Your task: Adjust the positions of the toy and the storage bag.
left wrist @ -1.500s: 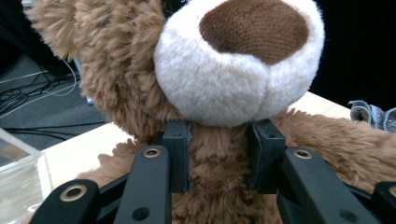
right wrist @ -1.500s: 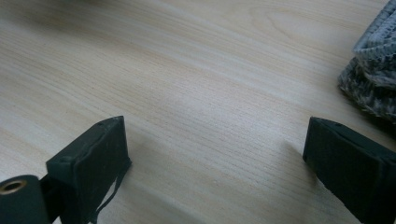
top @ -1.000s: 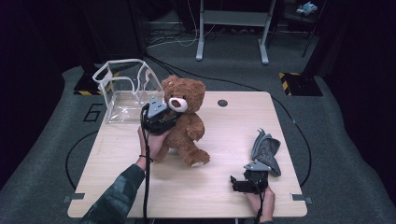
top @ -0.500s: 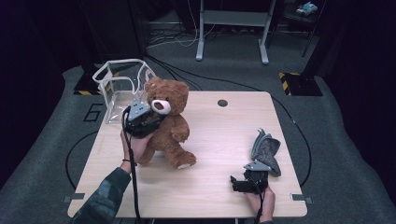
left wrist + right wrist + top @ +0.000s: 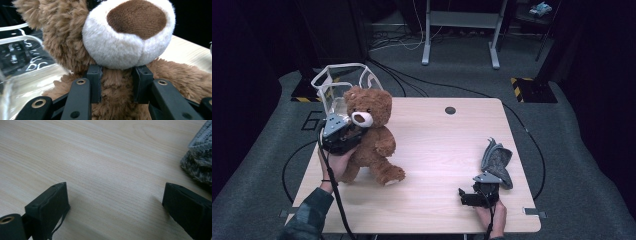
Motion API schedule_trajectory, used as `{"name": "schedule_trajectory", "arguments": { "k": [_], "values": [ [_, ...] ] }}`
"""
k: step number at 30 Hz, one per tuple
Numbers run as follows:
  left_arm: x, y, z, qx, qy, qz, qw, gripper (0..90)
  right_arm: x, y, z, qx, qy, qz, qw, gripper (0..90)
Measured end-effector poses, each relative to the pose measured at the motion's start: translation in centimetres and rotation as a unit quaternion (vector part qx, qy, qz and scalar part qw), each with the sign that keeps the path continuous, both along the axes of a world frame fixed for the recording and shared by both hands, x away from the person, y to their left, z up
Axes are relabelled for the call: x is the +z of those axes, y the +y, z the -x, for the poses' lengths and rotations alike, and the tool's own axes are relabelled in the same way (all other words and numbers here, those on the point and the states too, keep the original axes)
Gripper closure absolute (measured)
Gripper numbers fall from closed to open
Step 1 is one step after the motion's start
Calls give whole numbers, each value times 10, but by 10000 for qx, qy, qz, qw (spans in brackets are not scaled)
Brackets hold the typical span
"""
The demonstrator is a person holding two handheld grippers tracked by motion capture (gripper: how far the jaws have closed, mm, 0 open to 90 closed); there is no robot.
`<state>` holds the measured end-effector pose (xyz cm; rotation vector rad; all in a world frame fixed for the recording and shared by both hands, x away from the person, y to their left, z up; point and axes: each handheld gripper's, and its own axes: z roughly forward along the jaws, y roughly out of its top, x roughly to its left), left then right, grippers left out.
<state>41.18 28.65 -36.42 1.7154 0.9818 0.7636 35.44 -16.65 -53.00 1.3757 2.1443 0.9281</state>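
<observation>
Looking down from the high view, the left tongs (image 5: 343, 136) are clamped on the teddy bear (image 5: 371, 135), which stands upright near the table's (image 5: 442, 150) left far corner with its long axis roughly vertical, leaning slightly. The clear plastic bag (image 5: 334, 82) stands open just behind and to the left of the bear, at the table's corner, so the bear lies between the tongs and the bag's mouth; the left hand is by far the nearer one. My guess is that the bear is bound for that bag, and the move hinges on carrying it back and left over the rim. The right tongs (image 5: 472, 196) rest near the front right edge, beside a crumpled grey cloth (image 5: 496, 161), well apart from the bear.

In the left gripper view, the 2 black pads (image 5: 94, 83) press into the brown fur at the bear's neck (image 5: 117, 90), just under the white muzzle, with the bag's clear wall (image 5: 22, 72) at the left.

In the right gripper view, the jaws stand wide with nothing between them, over bare wood, the grey cloth (image 5: 198, 162) at the upper right.

The table is pale wood grain; grey carpet, cables and a dark room surround it.
</observation>
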Motion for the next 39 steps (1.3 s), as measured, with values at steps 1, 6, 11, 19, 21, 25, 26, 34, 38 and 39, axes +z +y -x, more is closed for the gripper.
{"name": "schedule_trajectory", "arguments": {
  "k": [1, 6, 11, 19, 21, 25, 26, 34, 38, 39],
  "values": [
    [1, 3, 2, 27, 1, -32, 10000, 652, 0, 0, 0, 1, -1, 2, 10000, 58],
    [-2, 18, 16, 111, 85, -149, 9998, 651, 0, 0, 0, -1, -1, 0, 10000, 59],
    [-12, 32, 29, 207, 280, -218, 9992, 651, 0, 0, 0, 0, -1, 1, 10000, 59],
    [-47, 53, 32, 260, 1080, -367, 9931, 646, 0, 0, 0, 7, -5, 3, 10000, 59],
    [-53, 59, 27, 316, 1158, -275, 9924, 645, 0, 0, 0, 5, -5, 2, 10000, 59],
    [-59, 65, 16, 336, 1380, -153, 9897, 638, 0, 0, 0, -3, -1, 1, 10000, 59],
    [-61, 64, 12, 323, 1449, -192, 9887, 636, 0, 0, 0, -5, -1, 0, 10000, 59],
    [-73, 71, -9, 292, 1982, -298, 9793, 629, 0, 0, 0, -6, -2, 1, 10000, 59],
    [-88, 73, -16, 203, 2326, -350, 9717, 623, 0, 0, 0, -6, -2, 1, 10000, 59],
    [-92, 74, -16, 182, 2380, -307, 9706, 620, 0, 0, 0, -6, -2, 2, 10000, 59]
  ]
}}
